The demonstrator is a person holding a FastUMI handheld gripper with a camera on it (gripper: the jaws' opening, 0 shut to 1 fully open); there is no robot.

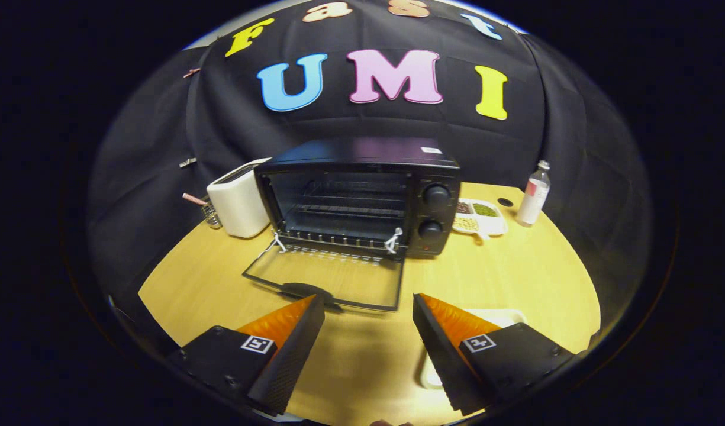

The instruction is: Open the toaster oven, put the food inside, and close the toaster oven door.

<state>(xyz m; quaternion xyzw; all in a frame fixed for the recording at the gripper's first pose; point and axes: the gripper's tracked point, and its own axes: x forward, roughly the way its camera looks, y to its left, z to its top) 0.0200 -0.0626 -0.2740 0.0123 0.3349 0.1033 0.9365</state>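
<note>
Right, your gripper [368, 307] hangs above the pale wooden counter [516, 278] with its fingers [291, 349] spread wide apart and nothing between them. Straight ahead of them stands the black boxy toaster oven [362, 195], and its glass door [326, 281] is folded all the way down, lying flat on the counter with the dark handle [303, 290] just beyond your left finger. Inside the oven you can see the wire rack [344, 207] with nothing on it, and two round black knobs [436, 195] sit on the oven's right-hand panel. Under and just beside your right finger, on the near side of the oven, a white plate or tray [504, 316] peeks out; you cannot tell what lies on it. To the left of the oven, touching or almost touching it, sits a white slot toaster [239, 201]. To the right of the oven lies a white divided dish of beans and grains [479, 216], and further right of that stands a clear plastic bottle [534, 195], upright.
</note>
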